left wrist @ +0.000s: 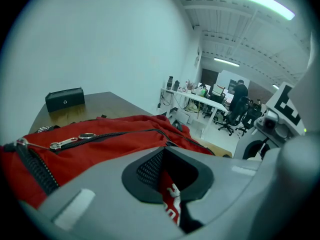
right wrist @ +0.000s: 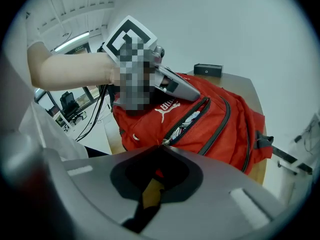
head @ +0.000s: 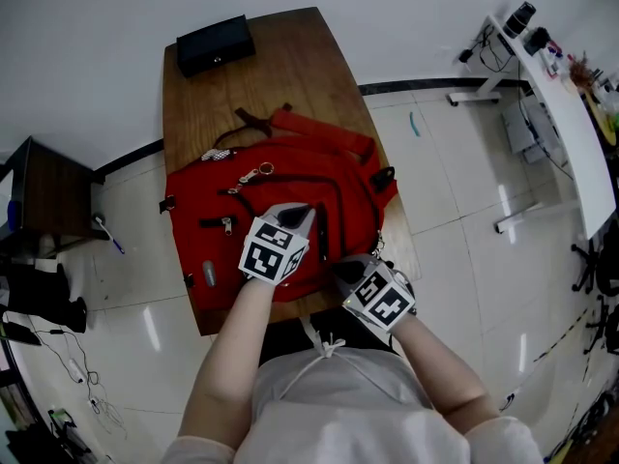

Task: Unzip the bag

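Observation:
A red backpack (head: 276, 187) lies flat on the wooden table (head: 290, 56). My left gripper (head: 306, 213) is shut on a fold of the red fabric with a white logo (left wrist: 172, 199), beside the front pocket. My right gripper (head: 346, 271) sits at the bag's near edge, shut on the zipper pull (right wrist: 162, 143) at its jaw tips. Behind the pull, the front pocket's zip (right wrist: 192, 115) gapes open in a dark slit (head: 322, 232). In the right gripper view, the left gripper (right wrist: 172, 84) presses down on the bag just past that slit. Other silver zipper pulls (left wrist: 62, 143) lie higher on the bag.
A black box (head: 215, 44) stands at the table's far end. On the floor, a dark cabinet (head: 48, 196) is to the left and a white desk (head: 561, 104) to the right. The table's near edge is right under my grippers.

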`<state>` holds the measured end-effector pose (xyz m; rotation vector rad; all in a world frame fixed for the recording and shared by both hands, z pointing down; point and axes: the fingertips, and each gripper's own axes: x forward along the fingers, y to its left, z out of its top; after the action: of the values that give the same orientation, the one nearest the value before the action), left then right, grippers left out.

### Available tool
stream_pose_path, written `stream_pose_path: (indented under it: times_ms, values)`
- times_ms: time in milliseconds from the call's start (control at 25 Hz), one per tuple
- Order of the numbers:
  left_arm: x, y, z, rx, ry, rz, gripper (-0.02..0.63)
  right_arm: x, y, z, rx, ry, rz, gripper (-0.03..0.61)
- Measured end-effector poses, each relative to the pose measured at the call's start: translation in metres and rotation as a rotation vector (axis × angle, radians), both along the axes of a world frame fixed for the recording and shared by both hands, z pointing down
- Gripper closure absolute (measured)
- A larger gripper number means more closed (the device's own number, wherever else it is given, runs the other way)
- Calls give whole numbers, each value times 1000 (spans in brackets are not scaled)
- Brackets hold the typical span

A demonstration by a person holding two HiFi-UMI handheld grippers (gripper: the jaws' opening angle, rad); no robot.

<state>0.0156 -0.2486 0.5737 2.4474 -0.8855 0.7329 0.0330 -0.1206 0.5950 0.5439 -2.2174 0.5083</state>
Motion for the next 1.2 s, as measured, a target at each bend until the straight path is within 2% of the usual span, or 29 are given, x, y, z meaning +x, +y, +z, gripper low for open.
stream_pose_path:
  times_ms: [160, 240, 360, 440, 560, 680, 840, 1000, 1200]
  values:
    - [-5, -1, -4, -9, 66, -40, 607, -1, -1, -1, -12, -18, 17, 560]
    - [-8, -1, -10, 3, 92, -53, 607, 2, -11, -11, 71, -32, 73, 558]
    - [-16, 0, -32, 81, 113, -75, 607, 12, -30, -37, 244, -60, 172, 560]
    - [-22, 3, -54, 147, 122, -95, 607, 17, -42, -58, 293, -138, 230, 560]
    - [-28, 16, -91, 217, 183, -133, 607, 17, -56, -94, 297, -322, 285, 571]
    - [-32, 36, -124, 289, 240, -171, 607, 18, -67, -131, 390, -422, 260, 571]
    - [-40, 57, -151, 380, 273, -227, 607, 8, -66, -153, 527, -381, 166, 571]
    - [-47, 87, -178, 469, 303, -240, 607, -4, -47, -174, 585, -432, 142, 571]
    - [-61, 137, -192, 517, 269, -223, 607, -19, -6, -196, 623, -476, 125, 571]
